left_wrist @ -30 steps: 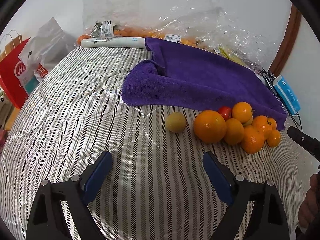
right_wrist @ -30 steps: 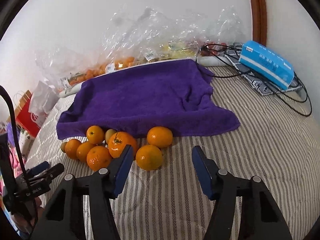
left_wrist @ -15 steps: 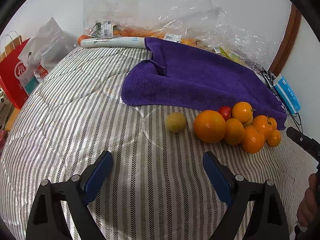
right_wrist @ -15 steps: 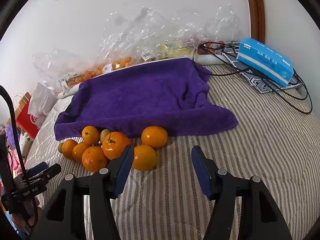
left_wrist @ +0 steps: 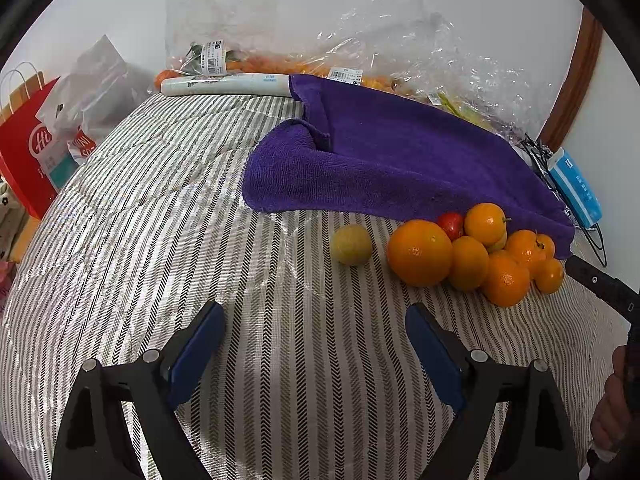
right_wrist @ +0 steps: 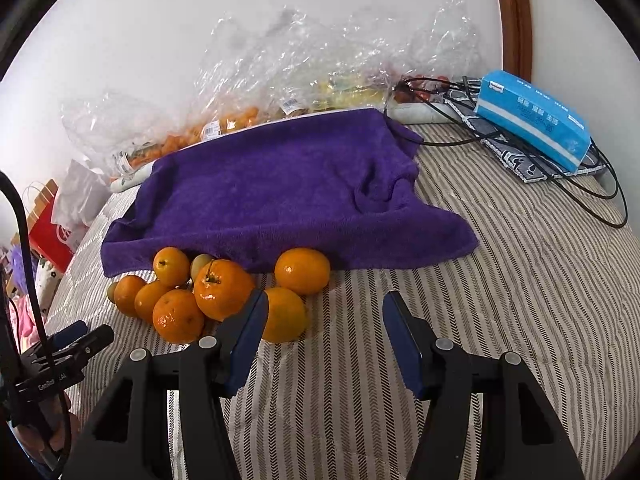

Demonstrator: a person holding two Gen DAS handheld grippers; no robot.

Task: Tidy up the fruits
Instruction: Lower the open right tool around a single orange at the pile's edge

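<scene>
- Only the left wrist view shows the yellow-green fruit (left_wrist: 352, 245) lying alone on the striped quilt (left_wrist: 168, 216), apart from the heap of oranges (left_wrist: 472, 256) to its right; the right wrist view hides nearly all of it behind the heap.
- The same view also shows a small red fruit (left_wrist: 451, 224) tucked between the largest orange (left_wrist: 419, 252) and the purple towel (left_wrist: 392, 160); the right wrist view does not show it.
- The right wrist view alone shows two oranges set off from the heap: one (right_wrist: 302, 271) touching the towel's front edge, and another (right_wrist: 285, 314) just before it, partly hidden behind the near left finger.
- Only the right wrist view gives the blue box (right_wrist: 536, 120) in full, lying on dark cables (right_wrist: 600, 200) at the quilt's far right corner.
- The left gripper (left_wrist: 316, 344) is released, its jaws wide apart over bare quilt, nothing between them; the fruit lies ahead and to its right.
- The right gripper (right_wrist: 324, 336) is also released, with jaws at a middling spread and only quilt between them; the heap sits just beyond its left finger.
- Each view catches the other gripper at its margin, with part of a hand (left_wrist: 612, 408) at the left view's right edge.
- The towel's front edge touches the back of the heap, closing that side.
- Clear plastic bags (left_wrist: 280, 40) of produce line the wall behind the towel; a white tube (left_wrist: 224, 84) lies at the quilt's far edge.
- A red paper bag (left_wrist: 28, 152) stands off the quilt's left edge.
- Bare quilt spreads to the left of the lone fruit and to the right of the heap.
</scene>
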